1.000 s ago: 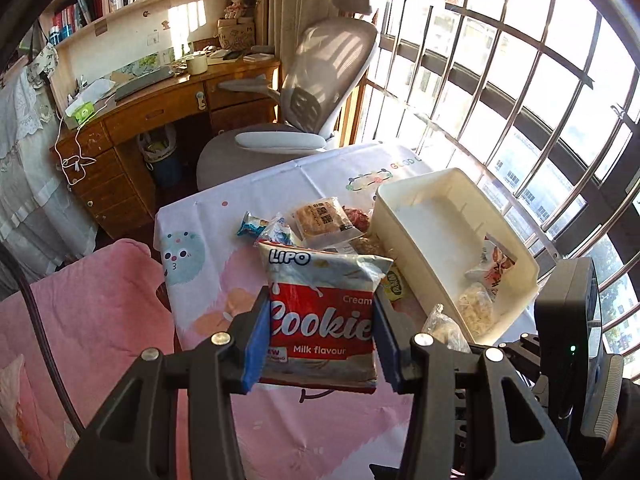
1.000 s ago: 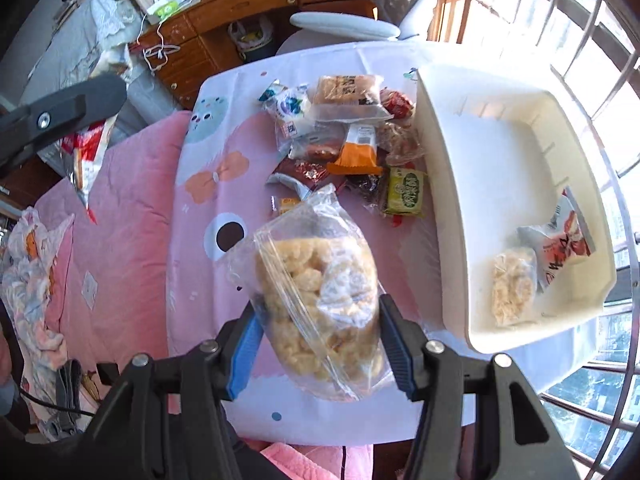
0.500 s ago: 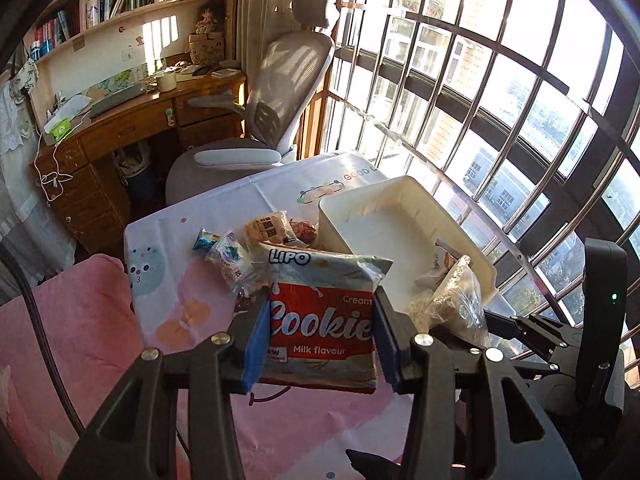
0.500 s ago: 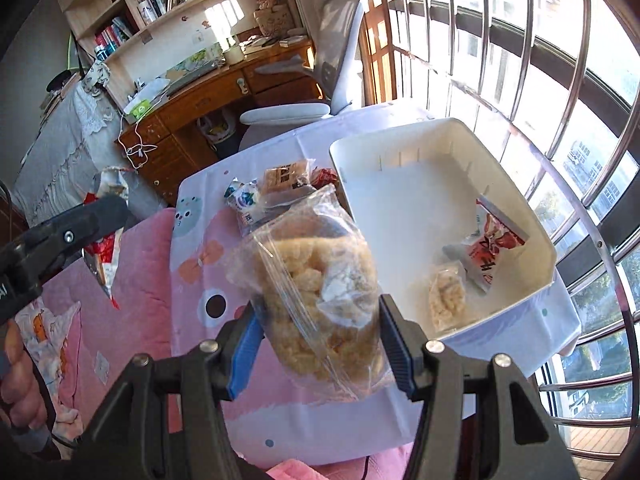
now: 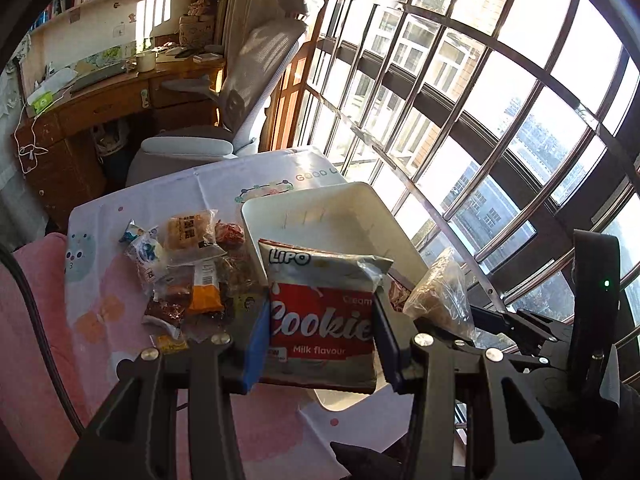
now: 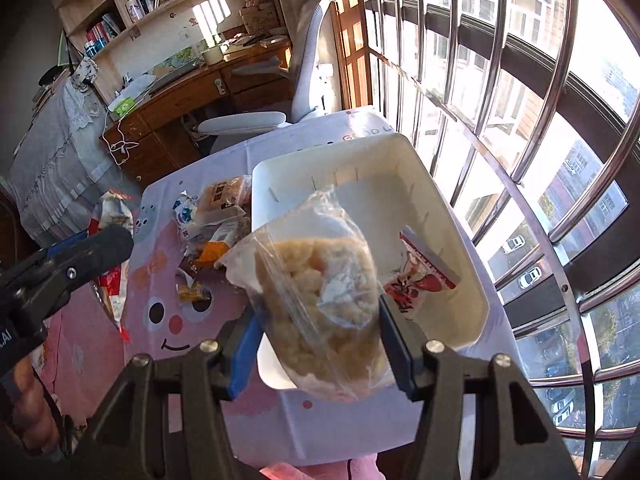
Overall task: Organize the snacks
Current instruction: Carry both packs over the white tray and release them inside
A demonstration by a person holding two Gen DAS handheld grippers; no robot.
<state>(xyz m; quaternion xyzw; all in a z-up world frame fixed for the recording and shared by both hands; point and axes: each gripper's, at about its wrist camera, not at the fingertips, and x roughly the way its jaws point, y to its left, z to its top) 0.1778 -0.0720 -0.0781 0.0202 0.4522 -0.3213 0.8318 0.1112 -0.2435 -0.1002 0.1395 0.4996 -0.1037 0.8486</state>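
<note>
My left gripper [image 5: 322, 340] is shut on a red and white cookie packet [image 5: 322, 316], held in the air over the near end of the white bin [image 5: 320, 204]. My right gripper [image 6: 320, 340] is shut on a clear bag of pale puffed snacks [image 6: 320, 300], hanging above the near part of the white bin [image 6: 400, 160]. A red and white snack packet [image 6: 420, 276] lies inside the bin. The clear bag [image 5: 444, 296] and the right gripper also show at the right of the left wrist view. The left gripper's finger [image 6: 80, 252] with its packet shows at the left of the right wrist view.
Several loose snack packets [image 5: 192, 272] lie on the printed tablecloth [image 5: 100, 320] left of the bin. A barred window [image 5: 480, 120] runs close along the bin's right side. An office chair [image 5: 240, 80] and a wooden desk [image 5: 100, 104] stand behind the table.
Both grippers have travelled to the right with their packets, from above the tablecloth and snack pile to above the white bin. Neither grip has changed.
</note>
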